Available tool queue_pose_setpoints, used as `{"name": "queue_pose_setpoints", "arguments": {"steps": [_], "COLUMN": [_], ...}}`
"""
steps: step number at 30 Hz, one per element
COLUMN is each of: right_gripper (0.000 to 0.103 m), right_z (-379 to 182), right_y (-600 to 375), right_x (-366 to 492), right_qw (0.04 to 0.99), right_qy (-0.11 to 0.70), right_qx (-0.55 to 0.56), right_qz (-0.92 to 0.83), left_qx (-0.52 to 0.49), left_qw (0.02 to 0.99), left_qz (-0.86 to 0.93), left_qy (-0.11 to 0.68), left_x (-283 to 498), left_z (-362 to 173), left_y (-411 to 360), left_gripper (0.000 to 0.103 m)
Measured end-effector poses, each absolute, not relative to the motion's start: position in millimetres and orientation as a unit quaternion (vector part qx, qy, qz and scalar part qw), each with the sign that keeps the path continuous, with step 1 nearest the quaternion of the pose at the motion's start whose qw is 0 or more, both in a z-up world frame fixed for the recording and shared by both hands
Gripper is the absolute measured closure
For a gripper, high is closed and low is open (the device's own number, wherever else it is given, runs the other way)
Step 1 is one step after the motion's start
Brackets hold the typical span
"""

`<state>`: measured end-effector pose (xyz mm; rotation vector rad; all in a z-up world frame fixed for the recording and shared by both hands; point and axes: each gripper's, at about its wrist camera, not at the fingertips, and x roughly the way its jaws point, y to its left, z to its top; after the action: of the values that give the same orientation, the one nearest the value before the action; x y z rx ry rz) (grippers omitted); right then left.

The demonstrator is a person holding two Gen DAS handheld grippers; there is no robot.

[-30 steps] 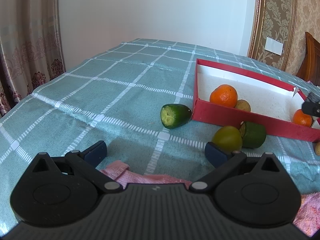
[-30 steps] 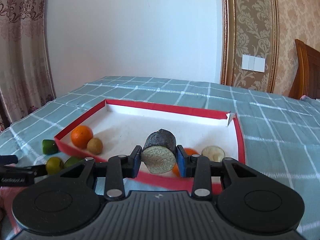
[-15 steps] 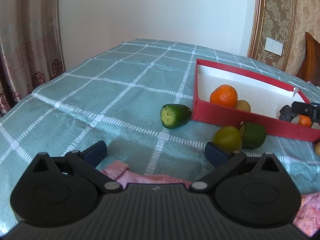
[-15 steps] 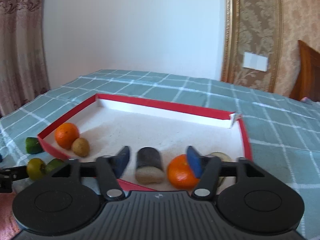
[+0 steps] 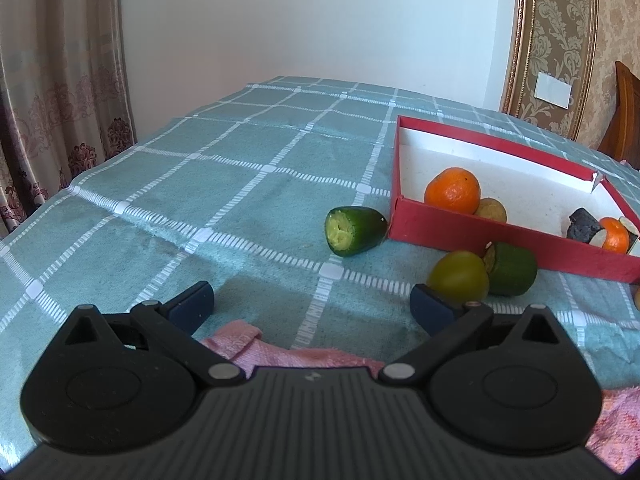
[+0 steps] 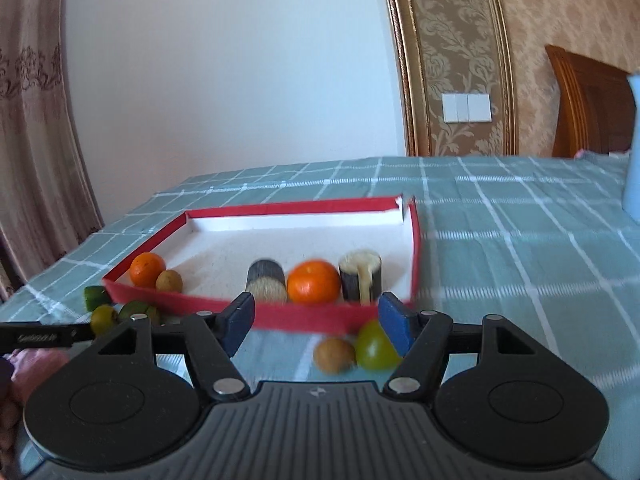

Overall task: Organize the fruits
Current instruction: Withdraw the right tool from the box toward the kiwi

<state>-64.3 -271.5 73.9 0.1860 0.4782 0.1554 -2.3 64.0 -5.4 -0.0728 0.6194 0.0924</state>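
Hovering wide open and empty over the checked counter [image 6: 520, 216], the right gripper [image 6: 316, 316] faces the red tray [image 6: 304, 316], where two oranges and cut dark pieces already sit. A brown fruit [image 6: 334, 355] and a green fruit [image 6: 374, 346] lie just outside the tray's near wall, between its fingers. The next grasp probably wants one fruit centred, not both. The left gripper [image 5: 312, 302], also open and empty, waits near more loose fruit.
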Motion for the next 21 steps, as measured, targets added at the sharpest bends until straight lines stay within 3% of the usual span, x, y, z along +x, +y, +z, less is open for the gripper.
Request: {"name": "queue_pose_setpoints", "arguments": {"steps": [6, 9, 21], "right_gripper": [0.033, 0.023, 0.023], "right_z": [64, 63, 53], "right_y": [-271, -271, -284], "right_x": [-76, -76, -70], "right_qw": [0.956, 0.956, 0.942], "right_qy": [0.251, 0.251, 0.277], "right_qx": [0.108, 0.112, 0.158], "right_qz": [0.103, 0.103, 0.104], "left_qx": [-0.033, -0.032, -0.031], "left_qw": [0.95, 0.95, 0.95], "left_qz": [0.051, 0.053, 0.054], "left_qy": [0.306, 0.306, 0.306], "left_x": [-2, -1, -1], "left_z": [-6, -6, -5], "left_y": [62, 62, 61], "left_gripper": [0.0, 0.0, 0.0]}}
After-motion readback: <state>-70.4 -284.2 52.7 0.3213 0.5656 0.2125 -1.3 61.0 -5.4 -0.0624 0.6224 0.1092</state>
